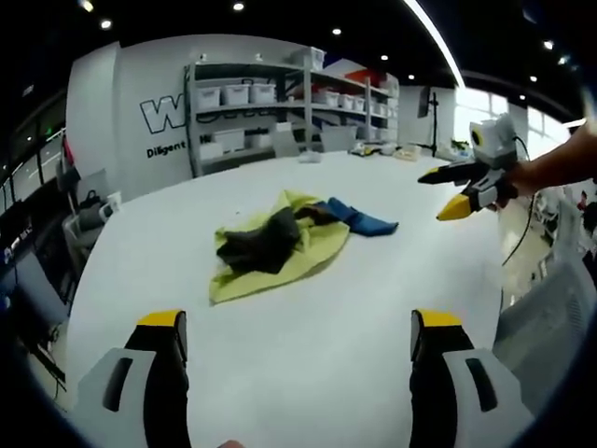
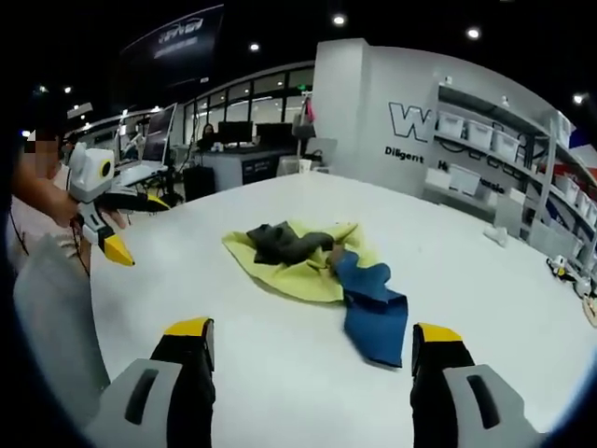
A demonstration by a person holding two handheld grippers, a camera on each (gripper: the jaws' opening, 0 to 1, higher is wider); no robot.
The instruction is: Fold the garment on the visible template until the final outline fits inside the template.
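A crumpled garment (image 1: pixel 280 245) lies in a heap on the white table (image 1: pixel 308 373), with yellow-green cloth, a dark grey part on top and a blue part (image 1: pixel 364 220) trailing off one side. In the right gripper view the garment (image 2: pixel 291 271) sits mid-table with its blue part (image 2: pixel 375 317) nearest me. My left gripper (image 1: pixel 298 329) is open and empty, well short of the heap. My right gripper (image 2: pixel 312 338) is also open and empty. Each is held above the table to one side of the heap: the right gripper (image 1: pixel 441 193) and the left gripper (image 2: pixel 138 230). I see no template outline.
Shelves with white bins (image 1: pixel 280 98) stand behind the table's far edge. Chairs (image 1: pixel 93 210) stand off the left side. Desks with monitors (image 2: pixel 233 140) fill the room behind. A person's arm (image 1: pixel 560 163) holds the right gripper. Small items (image 2: pixel 564 269) lie near one table edge.
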